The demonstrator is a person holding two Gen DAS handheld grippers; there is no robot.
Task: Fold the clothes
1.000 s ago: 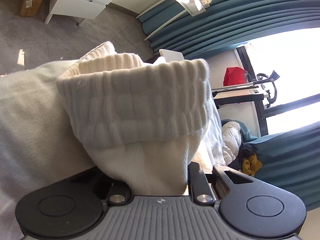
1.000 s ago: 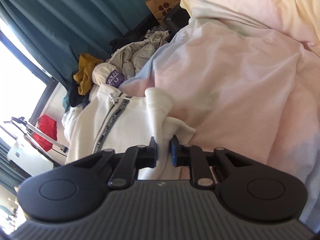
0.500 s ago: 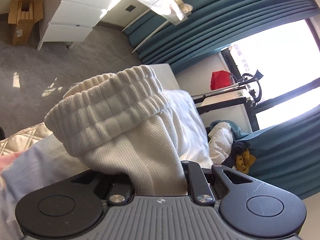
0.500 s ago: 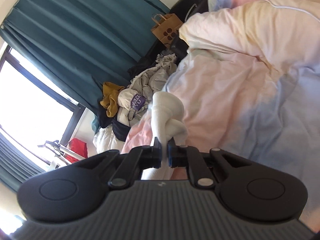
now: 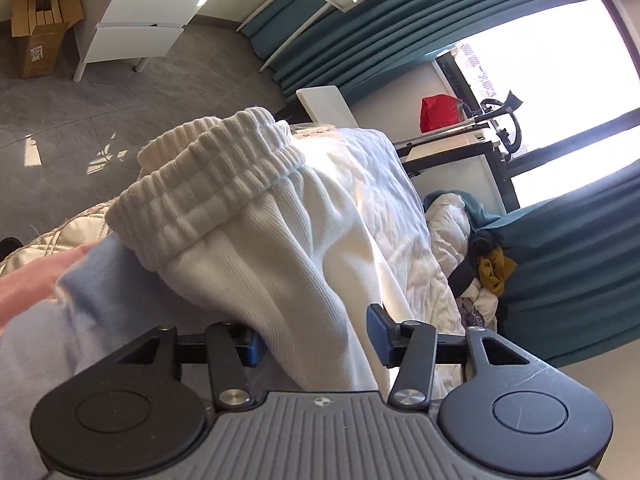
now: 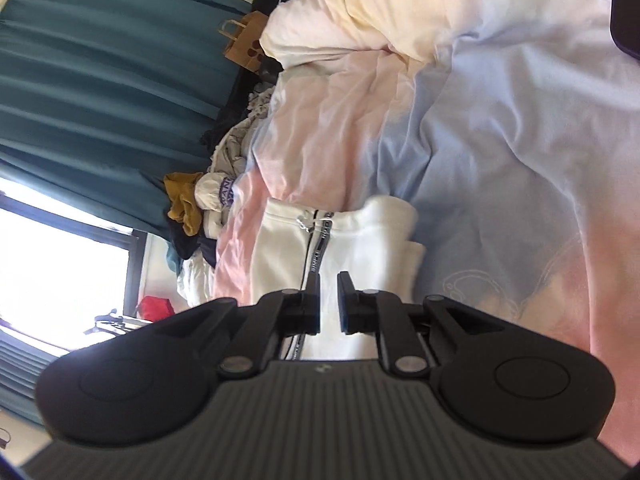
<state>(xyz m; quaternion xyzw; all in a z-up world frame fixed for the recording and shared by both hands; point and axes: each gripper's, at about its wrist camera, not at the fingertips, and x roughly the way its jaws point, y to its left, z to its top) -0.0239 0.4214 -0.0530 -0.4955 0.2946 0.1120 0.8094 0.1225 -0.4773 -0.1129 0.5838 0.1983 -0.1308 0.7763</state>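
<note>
A white ribbed garment [image 5: 280, 240] with a thick elastic hem [image 5: 208, 192] hangs in front of my left gripper [image 5: 316, 342]. Its jaws are opening. The fabric lies loosely between them, and the blue right pad [image 5: 380, 336] stands apart from it. In the right wrist view a white zip-up jacket [image 6: 360, 248] lies on the pastel bed cover [image 6: 500, 160], its zipper [image 6: 316, 248] running towards me. My right gripper [image 6: 328, 304] hovers over it. Its jaws are opening to a narrow gap, and I see no fabric bunched between the pads.
A pile of clothes [image 6: 200, 200] and a paper bag [image 6: 244, 44] sit by the teal curtains [image 6: 100, 80] beside the bed. White drawers [image 5: 140, 20] and a cardboard box [image 5: 40, 36] stand across the grey floor. A dark object [image 6: 628, 12] lies at the bed's top right.
My left jaws, earlier shut on the ribbed fabric, have spread apart. My right gripper has let go of the bunched white fabric it pinched, and the jacket now lies flat below it.
</note>
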